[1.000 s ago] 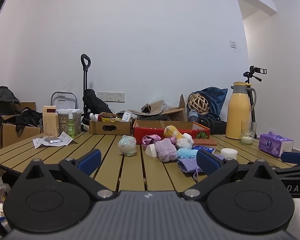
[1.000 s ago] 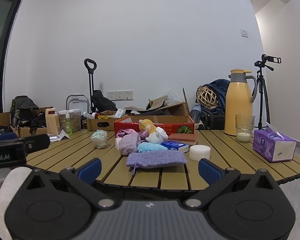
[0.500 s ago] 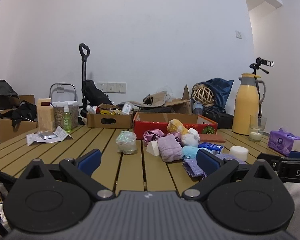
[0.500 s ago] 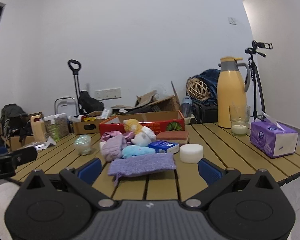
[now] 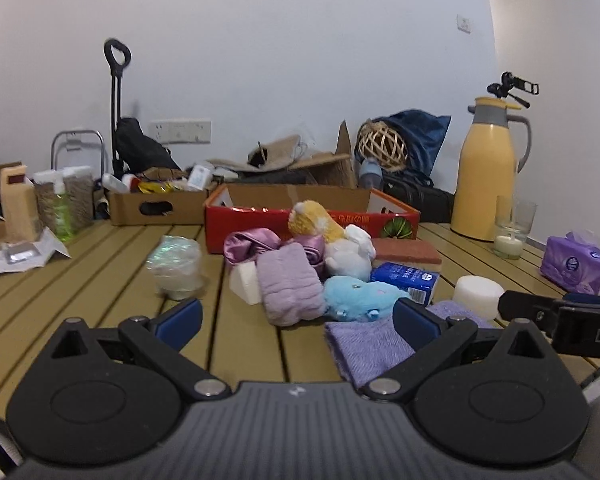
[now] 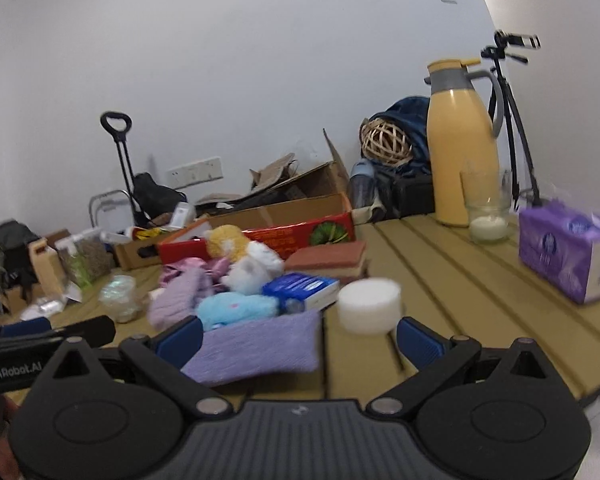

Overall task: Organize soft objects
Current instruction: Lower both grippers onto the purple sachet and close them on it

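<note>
While both of your claws hang wide and empty at the near edge of the slatted wooden bench [image 6: 440,264], nothing is gripped. Your right claw [image 6: 300,340] has the flat lilac knitted cloth [image 6: 260,346] lying just ahead between its fingers, touching the fluffy sky-blue plush toy [image 6: 236,306] behind it. The white foam puck [image 6: 370,304] sits just beside the cloth. Your left claw [image 5: 296,322] faces the rolled mauve towel [image 5: 288,282] at the front of the heap; the yellow-and-white plush [image 5: 332,236] and shiny purple satin cloth [image 5: 252,244] sit behind, in front of the red cardboard tray [image 5: 312,216].

Risk, as judged: the lilac cloth is thin and flat, so closing on it may pinch only a slat or drag the blue plush along. The blue carton [image 6: 300,290] is close enough to be swept.

Against half a second ago: both claws have come closer to the heap, and the right view now tilts, with motion blur.
</note>
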The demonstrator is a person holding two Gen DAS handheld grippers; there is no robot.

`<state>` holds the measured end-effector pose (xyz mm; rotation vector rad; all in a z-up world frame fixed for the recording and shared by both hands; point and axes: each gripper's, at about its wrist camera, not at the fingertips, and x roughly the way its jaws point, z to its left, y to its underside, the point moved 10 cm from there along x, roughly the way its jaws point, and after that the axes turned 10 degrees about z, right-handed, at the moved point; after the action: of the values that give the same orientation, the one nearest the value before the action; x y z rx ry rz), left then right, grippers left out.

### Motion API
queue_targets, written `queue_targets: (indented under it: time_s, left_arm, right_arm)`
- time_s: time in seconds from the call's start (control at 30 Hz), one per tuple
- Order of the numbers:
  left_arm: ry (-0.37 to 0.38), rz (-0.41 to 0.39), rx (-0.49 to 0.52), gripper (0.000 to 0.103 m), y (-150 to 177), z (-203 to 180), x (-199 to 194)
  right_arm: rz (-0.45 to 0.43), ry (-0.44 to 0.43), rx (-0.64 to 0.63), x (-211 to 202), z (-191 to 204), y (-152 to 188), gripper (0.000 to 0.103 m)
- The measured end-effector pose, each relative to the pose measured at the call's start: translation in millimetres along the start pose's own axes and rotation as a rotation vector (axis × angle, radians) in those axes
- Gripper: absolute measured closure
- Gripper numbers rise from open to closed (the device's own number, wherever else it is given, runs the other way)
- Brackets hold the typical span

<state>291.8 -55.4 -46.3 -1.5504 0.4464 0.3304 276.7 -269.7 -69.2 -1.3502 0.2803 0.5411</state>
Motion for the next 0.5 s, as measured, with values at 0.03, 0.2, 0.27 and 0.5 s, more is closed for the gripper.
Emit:
queue_targets:
  time_s: [0.03,0.2,0.27,0.5]
  left_arm:
    - [0.002,0.014,-0.005,0.000,-2.0,-1.4,7.9]
    - [0.083,0.114,-0.055,0.018,2.3,-10.0,34.8]
    - [0.108,0.168,-0.067,0.036,9.5,-13.3,44.0]
    - [0.239,0.262,-0.089,0.066,25.0,-28.6,58.4]
  right_arm:
    - [0.005,0.003,-0.008,4.4,-2.7,-2.9,0.000]
    - [0.075,-0.039,-0.002,32.7,-11.3,-12.2,0.010]
    - [0.124,-0.081,0.000,44.6,-7.5,-9.0,0.029]
    - [0.214,-0.189,0.042,72.2,7.2,2.3,0.064]
